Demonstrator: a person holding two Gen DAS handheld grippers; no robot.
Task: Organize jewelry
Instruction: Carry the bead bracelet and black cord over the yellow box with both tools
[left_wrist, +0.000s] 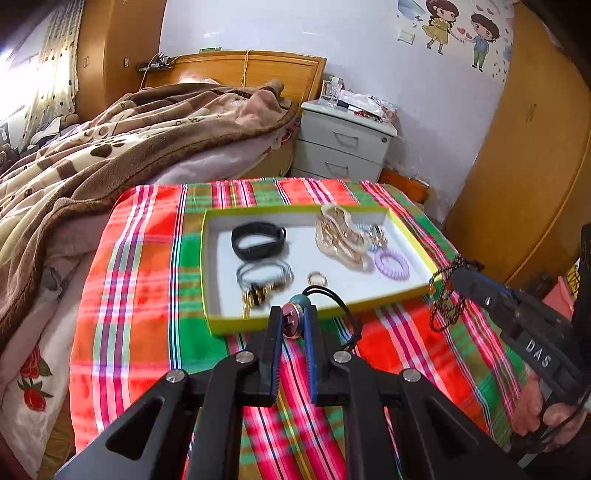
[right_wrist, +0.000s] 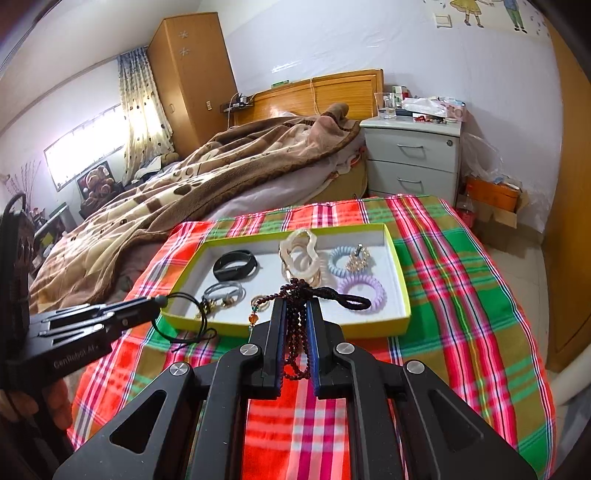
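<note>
A shallow yellow-rimmed tray (left_wrist: 210, 280) (right_wrist: 400, 295) lies on a plaid cloth. It holds a black band (left_wrist: 258, 240) (right_wrist: 234, 264), grey hair ties (left_wrist: 264, 273) (right_wrist: 223, 290), gold bangles (left_wrist: 340, 236) (right_wrist: 301, 254), a purple coil tie (left_wrist: 391, 260) (right_wrist: 364, 290), a blue coil tie (right_wrist: 338, 264) and a small ring (left_wrist: 317, 277). My left gripper (left_wrist: 293, 317) (right_wrist: 153, 301) is shut on a round pendant on a black cord (left_wrist: 293, 319), just before the tray's near rim. My right gripper (right_wrist: 295, 306) (left_wrist: 456, 273) is shut on a dark red bead bracelet (right_wrist: 295, 332) (left_wrist: 445, 302) at the tray's near right edge.
The plaid cloth (left_wrist: 147, 295) (right_wrist: 461, 295) covers a small table. A bed with a brown blanket (left_wrist: 92, 155) (right_wrist: 221, 173) lies to the left. A white nightstand (left_wrist: 343, 140) (right_wrist: 413, 158) stands behind. A wooden wardrobe (left_wrist: 535, 147) is on the right.
</note>
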